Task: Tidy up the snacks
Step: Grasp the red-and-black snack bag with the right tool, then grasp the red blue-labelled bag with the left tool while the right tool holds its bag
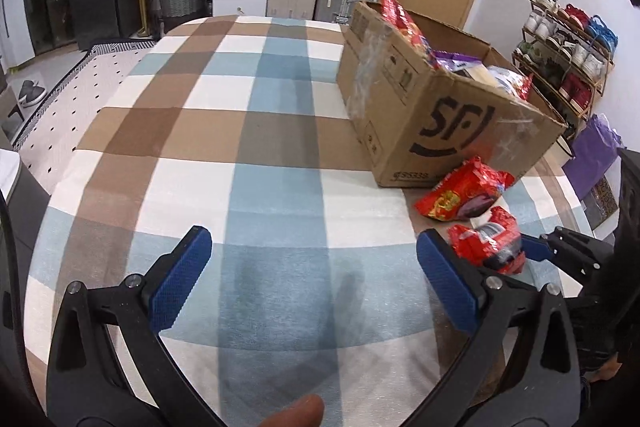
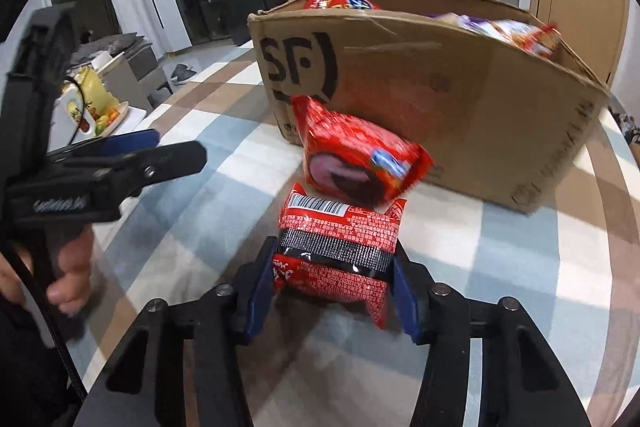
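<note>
Right gripper (image 2: 334, 273) clamped across a red snack packet (image 2: 340, 247) just before the cardboard box (image 2: 460, 115); light, crinkly, slippery, crushable. Left gripper (image 1: 314, 283) wide open, empty.

red snack packet (image 2: 338, 251): barcode face up, black band across its middle, pinched between the blue pads of my right gripper (image 2: 334, 277), just short of the cardboard box (image 2: 460, 115). second red snack packet (image 2: 354, 157): puffy, dark picture on its front, tilted and blurred, touching the near wall of the box. box: open top, "sf" printed on its side, packed with more red and purple packets (image 1: 404, 23) standing above its rim.
</note>
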The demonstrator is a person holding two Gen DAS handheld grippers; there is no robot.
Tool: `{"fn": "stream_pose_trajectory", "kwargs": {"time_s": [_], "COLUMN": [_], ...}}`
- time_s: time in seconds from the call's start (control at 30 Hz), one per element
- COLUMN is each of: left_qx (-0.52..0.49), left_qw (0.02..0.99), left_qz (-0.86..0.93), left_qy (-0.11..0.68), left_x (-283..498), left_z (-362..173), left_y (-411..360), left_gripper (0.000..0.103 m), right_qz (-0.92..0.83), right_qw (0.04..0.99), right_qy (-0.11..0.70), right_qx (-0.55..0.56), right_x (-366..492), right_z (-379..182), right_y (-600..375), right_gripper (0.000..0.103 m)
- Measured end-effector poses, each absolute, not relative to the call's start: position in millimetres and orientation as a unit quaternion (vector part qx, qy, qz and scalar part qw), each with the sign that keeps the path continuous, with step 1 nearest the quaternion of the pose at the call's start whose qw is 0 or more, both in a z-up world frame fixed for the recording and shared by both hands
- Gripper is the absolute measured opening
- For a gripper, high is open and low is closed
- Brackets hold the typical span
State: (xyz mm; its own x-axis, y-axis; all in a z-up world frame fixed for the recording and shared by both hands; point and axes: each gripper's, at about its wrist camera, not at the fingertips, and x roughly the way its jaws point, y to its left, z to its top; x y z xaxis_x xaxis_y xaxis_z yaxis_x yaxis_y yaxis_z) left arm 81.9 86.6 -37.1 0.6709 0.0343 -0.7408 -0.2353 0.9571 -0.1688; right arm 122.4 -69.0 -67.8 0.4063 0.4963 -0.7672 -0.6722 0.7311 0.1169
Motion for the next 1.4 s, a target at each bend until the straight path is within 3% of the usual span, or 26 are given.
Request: {"fn": "stream_pose_trajectory", "kwargs": {"time_s": [1.03,1.23,1.3,1.4], "left_qx": [-0.05,-0.054,-0.051,-0.052], "left_qw": [0.907,0.905,0.905,0.907], "left_qz": [0.076,0.061,0.055,0.045], "left_qy": [0.41,0.417,0.418,0.415], "left_x": [149,161,164,165], "left_z": [-46,-47,-46,-46], "left_y": [-40,-45,-48,-51], "left_gripper": [0.101,0.079,0.061,0.048], "right_qz": [0.303,0.295,0.295,0.295], "right_qw": [0.873,0.875,0.875,0.875], "right_qy": [0.383,0.383,0.384,0.383], "right_qx": [-0.02,-0.013,-0.011,-0.013], "right_x": [146,150,151,150], "right_z": [-36,-35,-35,-36], "right_y": [-194,-202,-203,-203], "right_gripper": [0.051,0.051,0.051,0.051]}}
